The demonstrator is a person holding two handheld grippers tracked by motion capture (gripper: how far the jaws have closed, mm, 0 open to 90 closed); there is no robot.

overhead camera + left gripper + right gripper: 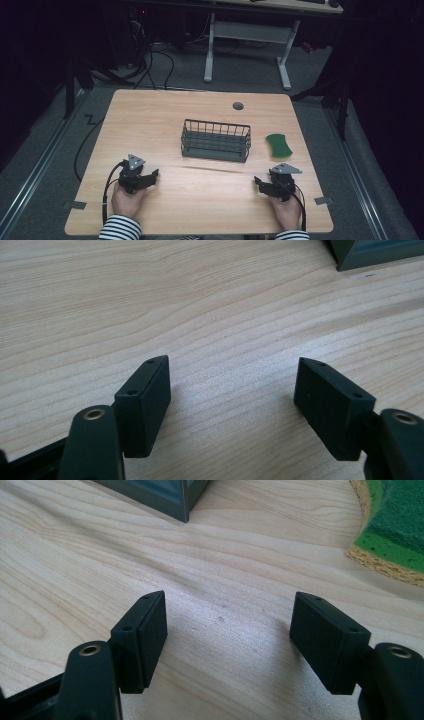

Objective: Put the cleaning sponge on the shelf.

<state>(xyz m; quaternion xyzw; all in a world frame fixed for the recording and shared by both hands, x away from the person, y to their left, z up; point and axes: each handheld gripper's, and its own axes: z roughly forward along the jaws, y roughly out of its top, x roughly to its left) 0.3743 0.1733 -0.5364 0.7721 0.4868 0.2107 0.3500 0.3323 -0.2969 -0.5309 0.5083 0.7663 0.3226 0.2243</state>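
Both grippers parked low in the frame, jaws wide apart, nothing picked up yet.

The green sponge point(278, 145) sits right of centre in the high view, just beside the right end of the wire basket point(215, 140), which is mid-frame on the table point(150, 115). The right gripper point(263, 184) is at lower right, spread and empty, and in the right gripper view the sponge point(395, 530) peeks in at the upper right corner with the basket corner point(170, 497) at the top. The left gripper point(151, 176) is at lower left, also spread, holding nothing. My take: the right one is the obvious pick. Swing it toward the sponge, straddle the narrow sides, and squeeze gently since it'll squish. Lift clear of the basket rim before dropping it in.
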